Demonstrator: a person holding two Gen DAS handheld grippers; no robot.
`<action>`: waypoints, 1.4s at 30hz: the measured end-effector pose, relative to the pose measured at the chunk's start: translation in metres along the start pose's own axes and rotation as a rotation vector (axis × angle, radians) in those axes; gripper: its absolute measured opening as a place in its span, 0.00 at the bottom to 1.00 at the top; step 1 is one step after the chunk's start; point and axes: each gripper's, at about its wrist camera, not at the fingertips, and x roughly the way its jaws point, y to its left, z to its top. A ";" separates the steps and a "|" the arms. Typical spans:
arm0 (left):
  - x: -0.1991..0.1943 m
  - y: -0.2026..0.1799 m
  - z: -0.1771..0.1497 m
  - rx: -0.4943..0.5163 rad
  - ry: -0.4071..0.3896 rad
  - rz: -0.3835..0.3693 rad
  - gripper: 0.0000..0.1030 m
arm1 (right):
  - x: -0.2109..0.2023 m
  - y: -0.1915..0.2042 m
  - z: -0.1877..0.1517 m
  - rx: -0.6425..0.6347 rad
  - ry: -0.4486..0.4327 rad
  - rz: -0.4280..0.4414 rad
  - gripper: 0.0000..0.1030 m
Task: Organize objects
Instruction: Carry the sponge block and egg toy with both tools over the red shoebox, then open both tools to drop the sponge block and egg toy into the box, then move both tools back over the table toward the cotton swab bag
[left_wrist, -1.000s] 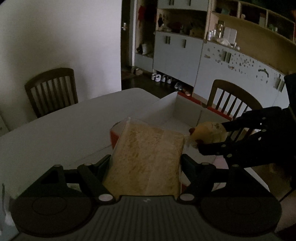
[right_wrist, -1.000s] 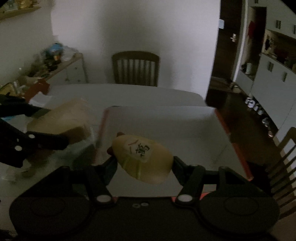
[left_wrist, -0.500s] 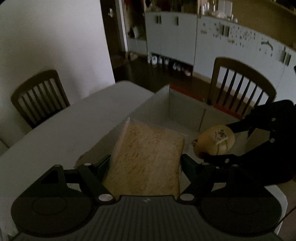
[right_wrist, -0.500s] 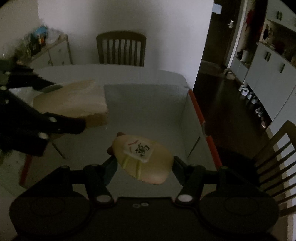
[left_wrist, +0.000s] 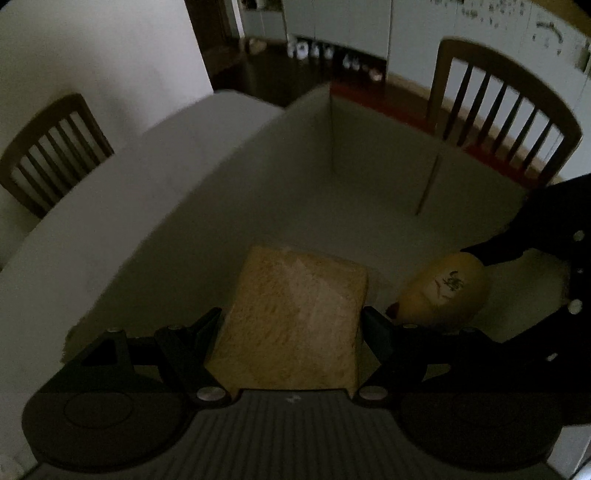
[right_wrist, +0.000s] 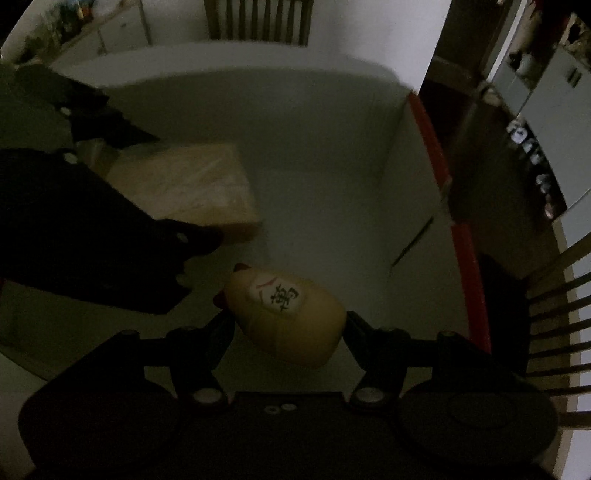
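A tan, grainy block in clear wrap (left_wrist: 295, 317) sits between the fingers of my left gripper (left_wrist: 291, 328), which is shut on it, low inside a white cardboard box (left_wrist: 280, 177). The same block (right_wrist: 192, 188) shows in the right wrist view, with the left gripper (right_wrist: 162, 184) dark around it. My right gripper (right_wrist: 286, 325) is shut on a yellow egg-shaped toy with a white label bearing a black character (right_wrist: 288, 314). In the left wrist view that toy (left_wrist: 443, 291) hangs just right of the block, inside the box (right_wrist: 332, 155).
The box has red-edged flaps (right_wrist: 436, 147) and stands on a white table (left_wrist: 92, 229). Wooden chairs stand at the table's far side (left_wrist: 48, 151) and right (left_wrist: 502, 107). Cabinets and shoes (left_wrist: 314, 48) line the far wall.
Both grippers have moved forward and down into the box with their loads. The block and the toy now sit lower, close to the box floor.
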 end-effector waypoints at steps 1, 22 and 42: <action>0.005 -0.002 0.000 0.002 0.019 0.002 0.77 | 0.003 0.002 0.001 -0.003 0.019 -0.002 0.62; -0.002 0.002 -0.001 -0.050 0.040 -0.046 0.78 | -0.022 0.009 -0.016 0.034 0.009 0.032 0.71; -0.163 0.030 -0.083 -0.140 -0.307 -0.078 0.78 | -0.135 0.041 -0.040 0.008 -0.274 0.088 0.72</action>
